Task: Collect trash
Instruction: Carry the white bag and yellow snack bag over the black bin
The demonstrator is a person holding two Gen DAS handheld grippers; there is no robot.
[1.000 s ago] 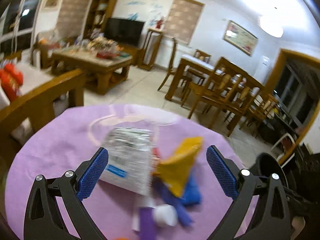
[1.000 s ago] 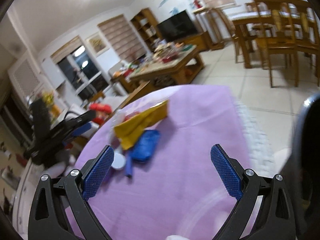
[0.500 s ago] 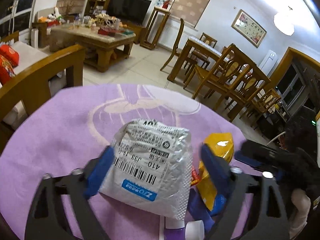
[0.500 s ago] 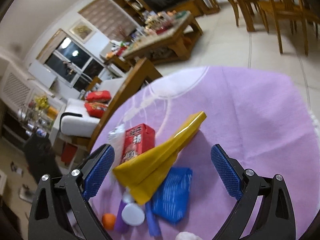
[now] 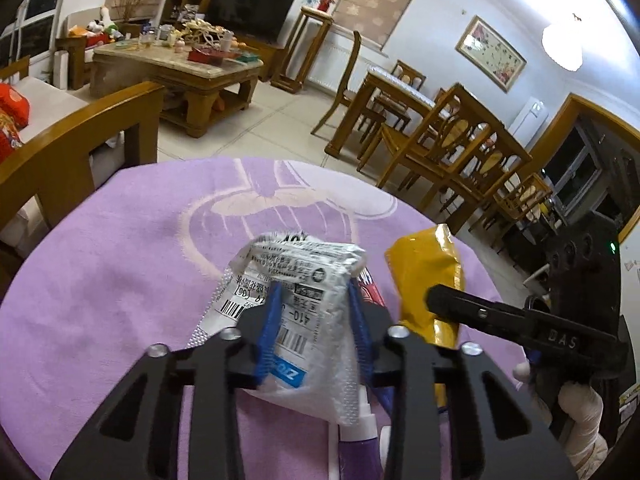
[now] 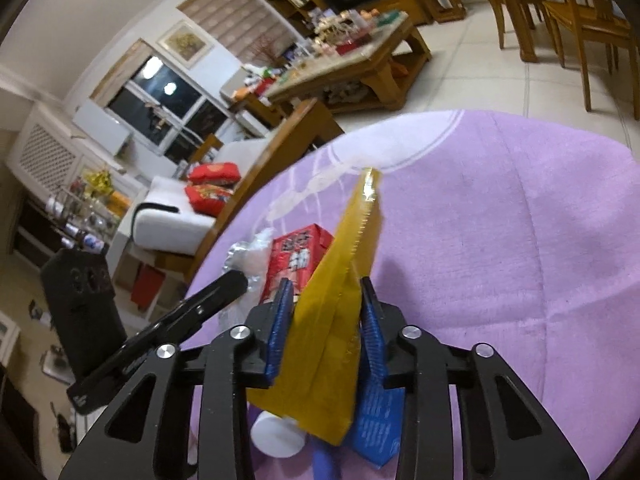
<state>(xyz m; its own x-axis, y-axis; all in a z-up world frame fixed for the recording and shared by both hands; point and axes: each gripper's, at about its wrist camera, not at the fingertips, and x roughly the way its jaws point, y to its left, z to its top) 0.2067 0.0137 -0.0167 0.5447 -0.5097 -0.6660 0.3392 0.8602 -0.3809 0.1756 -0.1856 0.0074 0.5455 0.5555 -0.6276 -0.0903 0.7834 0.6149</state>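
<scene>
On the purple tablecloth (image 5: 120, 272) right under my two cameras sits the small heap of trash I am working through, and both tools are closing at once. My left gripper (image 5: 314, 312) has its blue pads drawing in on the silvery white packet (image 5: 296, 276), which crumples between them, and I judge the pinch already made. My right gripper (image 6: 326, 312) is likewise closing, pads pressed on the folded yellow wrapper (image 6: 340, 280), whose pointed end sticks up past the fingertips. As far as I can judge, collecting has only begun: neither piece is clear of the heap yet, and the red box (image 6: 296, 252), blue pouch (image 6: 376, 420), white cap (image 6: 276, 436) and purple tube (image 5: 360, 456) all lie on the cloth. No bin shows in either view, so I cannot tell where this goes. For writing, the packet carries barcodes, fine print too small to read, "410-" upside down, and a blue strip that looks like "ZTO" inverted. The other tool's arm reads "DAS". The red box has white characters I cannot make out.
</scene>
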